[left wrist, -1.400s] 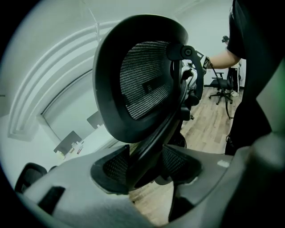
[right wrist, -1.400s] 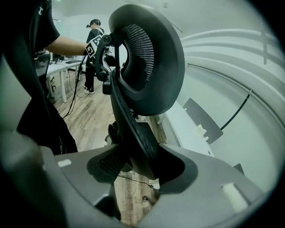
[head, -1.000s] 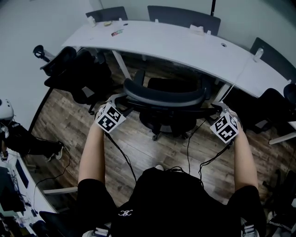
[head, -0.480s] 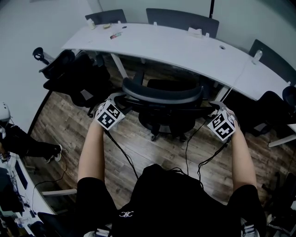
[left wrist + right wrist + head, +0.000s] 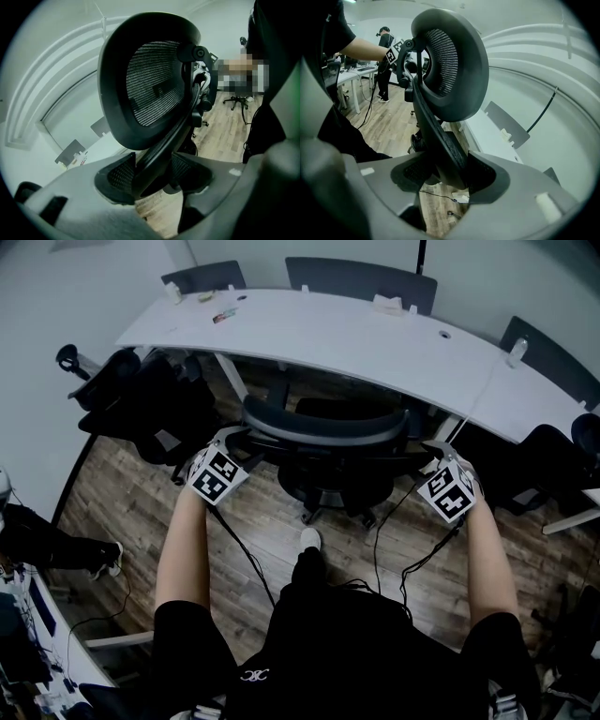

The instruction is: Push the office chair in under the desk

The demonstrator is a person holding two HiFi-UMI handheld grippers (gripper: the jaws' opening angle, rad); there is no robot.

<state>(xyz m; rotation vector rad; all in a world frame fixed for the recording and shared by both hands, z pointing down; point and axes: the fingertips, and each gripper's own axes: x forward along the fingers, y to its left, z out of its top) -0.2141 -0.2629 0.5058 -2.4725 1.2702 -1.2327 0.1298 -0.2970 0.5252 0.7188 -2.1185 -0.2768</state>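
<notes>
Floorboards (image 5: 122,484) of brown wood underfoot. White curved table (image 5: 375,338) across the top, sweeping from 10 to 3 o'clock. Black office chair (image 5: 328,427) at centre, at 6 o'clock of the table's near edge. Mesh backrest turned toward the person, seat and base partly beneath the tabletop. Spare black chairs (image 5: 141,409) at 9 and 3 o'clock of it. Left gripper (image 5: 230,439) at 9 o'clock of the backrest, fingers (image 5: 117,176) spread wide yet clamped on the frame's spar. Right gripper (image 5: 439,454) at 3 o'clock, likewise closed on the frame's rim. Dark cable (image 5: 244,559) trailing from each gripper toward 6 o'clock.
</notes>
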